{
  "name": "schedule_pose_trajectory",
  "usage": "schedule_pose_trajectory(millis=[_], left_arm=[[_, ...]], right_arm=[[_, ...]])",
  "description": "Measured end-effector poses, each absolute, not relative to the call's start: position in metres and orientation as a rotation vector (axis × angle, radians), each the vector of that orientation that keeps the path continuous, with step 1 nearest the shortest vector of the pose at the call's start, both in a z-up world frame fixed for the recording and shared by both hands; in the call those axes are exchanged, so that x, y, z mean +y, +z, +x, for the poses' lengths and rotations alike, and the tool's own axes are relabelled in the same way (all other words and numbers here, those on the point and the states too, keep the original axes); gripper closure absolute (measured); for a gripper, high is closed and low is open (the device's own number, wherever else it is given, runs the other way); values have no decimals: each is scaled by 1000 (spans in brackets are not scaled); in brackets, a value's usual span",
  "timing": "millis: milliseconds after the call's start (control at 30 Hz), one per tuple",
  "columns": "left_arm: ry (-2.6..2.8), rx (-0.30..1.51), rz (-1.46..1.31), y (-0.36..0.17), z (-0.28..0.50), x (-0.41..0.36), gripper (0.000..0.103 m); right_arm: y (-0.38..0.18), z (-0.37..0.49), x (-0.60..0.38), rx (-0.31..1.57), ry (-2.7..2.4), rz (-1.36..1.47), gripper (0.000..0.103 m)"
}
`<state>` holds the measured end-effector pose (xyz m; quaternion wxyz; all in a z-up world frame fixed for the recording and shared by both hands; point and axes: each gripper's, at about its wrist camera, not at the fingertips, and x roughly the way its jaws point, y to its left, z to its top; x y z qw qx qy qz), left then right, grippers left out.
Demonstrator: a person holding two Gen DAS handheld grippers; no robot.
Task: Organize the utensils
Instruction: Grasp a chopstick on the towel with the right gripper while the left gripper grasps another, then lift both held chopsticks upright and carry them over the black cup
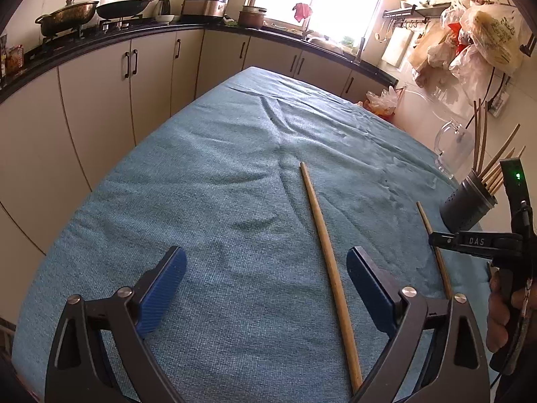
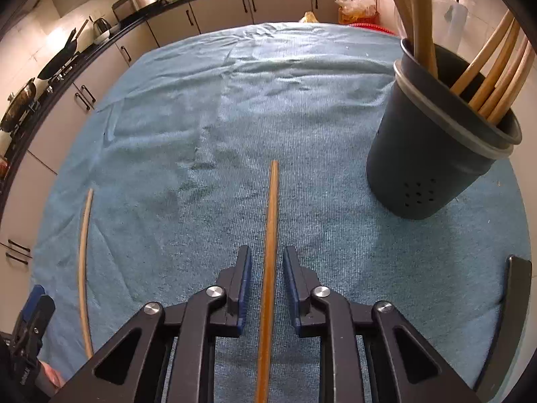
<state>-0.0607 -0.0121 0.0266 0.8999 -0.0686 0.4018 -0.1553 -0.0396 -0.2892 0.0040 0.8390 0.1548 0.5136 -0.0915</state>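
- While the blue cloth (image 2: 319, 174) spreads under both tools as the largest thing here, one soft woven cover with shallow wrinkles, it will likely give a little under a pressing fingertip
- One dark holder (image 2: 433, 154) stands ahead and to the right of the right gripper (image 2: 266, 288), upright, rigid, perforated low on its wall; roughly seven chopsticks lean in it, though the bunch overlaps and the count is uncertain
- Two loose chopsticks remain on the cloth: a darker chopstick (image 2: 271, 235) lies straight between the right tool's pads, a paler chopstick (image 1: 327, 248) runs forward just inside the right-hand pad of the left gripper (image 1: 266, 288)
- Each looks light, stiff and smooth, apt to roll or slip; taking hold near mid-length, square across the shaft, seems safest
- Right tool: jaws narrowed close around the darker stick, a sliver of gap on each side, not yet clamped
- Left tool: jaws spread wide, holding nothing, pads hovering low over the cloth
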Motion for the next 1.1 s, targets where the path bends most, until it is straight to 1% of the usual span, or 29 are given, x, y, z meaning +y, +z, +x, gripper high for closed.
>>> schedule_pose_trajectory(millis=[33, 200, 267, 300, 333, 400, 467, 533, 667, 867, 967, 1000, 1100], left_arm=[[-318, 835, -136, 26, -61, -13, 15], [-345, 854, -116, 30, -59, -19, 16], [-368, 887, -104, 32, -54, -26, 27], [-376, 908, -97, 33, -52, -29, 39], [-382, 933, -88, 33, -48, -34, 46], [-407, 990, -85, 35, -37, -43, 49], [-430, 1033, -106, 37, -26, -49, 57], [-441, 1075, -92, 40, -11, -58, 76], [-440, 1174, -86, 33, 15, -71, 78], [-417, 1216, -13, 26, 35, -92, 78], [-384, 1219, 43, 26, 39, -104, 89], [-376, 1216, 59, 26, 39, -108, 95], [-361, 1190, 48, 27, 35, -105, 96]], right_arm=[[4, -42, -288, 1084, -192, 322, 95], [9, -61, -279, 1036, -148, 351, 96], [14, -71, -272, 1007, -134, 346, 96], [18, -77, -269, 990, -125, 344, 96], [20, -80, -268, 983, -118, 347, 96], [24, -88, -267, 971, -100, 365, 96], [27, -93, -267, 958, -93, 377, 96], [28, -98, -269, 949, -88, 391, 96], [27, -102, -273, 943, -81, 412, 96], [28, -105, -275, 931, -72, 423, 96], [28, -105, -277, 926, -65, 430, 96], [28, -106, -277, 924, -63, 432, 96], [29, -108, -279, 917, -57, 440, 96]])
